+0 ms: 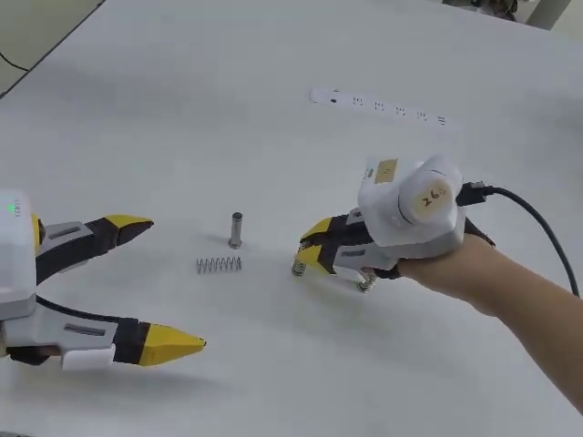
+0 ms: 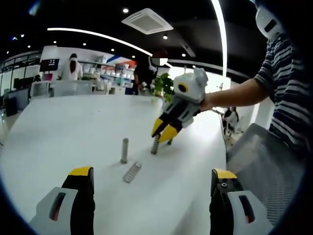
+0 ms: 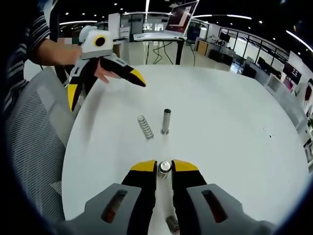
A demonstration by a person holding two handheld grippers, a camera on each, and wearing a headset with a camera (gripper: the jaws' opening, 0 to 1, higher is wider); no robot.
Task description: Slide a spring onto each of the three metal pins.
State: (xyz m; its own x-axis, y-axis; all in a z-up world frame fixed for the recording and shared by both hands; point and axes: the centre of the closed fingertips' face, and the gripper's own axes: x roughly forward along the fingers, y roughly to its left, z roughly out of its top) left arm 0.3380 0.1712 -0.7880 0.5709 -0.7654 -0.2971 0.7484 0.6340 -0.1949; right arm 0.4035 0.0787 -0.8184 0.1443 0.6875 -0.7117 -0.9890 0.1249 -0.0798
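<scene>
While the bare metal pin (image 1: 236, 229) is stood upright on the white table (image 1: 182, 109), a loose spring (image 1: 219, 264) is laid flat just beside its base, on the side nearer the person. To the right of that pin, the right gripper (image 1: 308, 253) is held low over the table by a hand (image 1: 446, 264). Its jaws are closed on the top of a spring-covered pin (image 1: 298, 267), whose head is seen pinched between the yellow tips in the right gripper view. A second spring-covered pin (image 1: 367, 283) is stood farther out from the bare metal pin on the same side, under the body of the right gripper. To the left of the bare metal pin, the left gripper (image 1: 159, 284) is held apart from pin and spring alike, with its jaws spread wide. A white power strip (image 1: 378, 105) is laid well beyond the bare metal pin, toward the far side of the table.
</scene>
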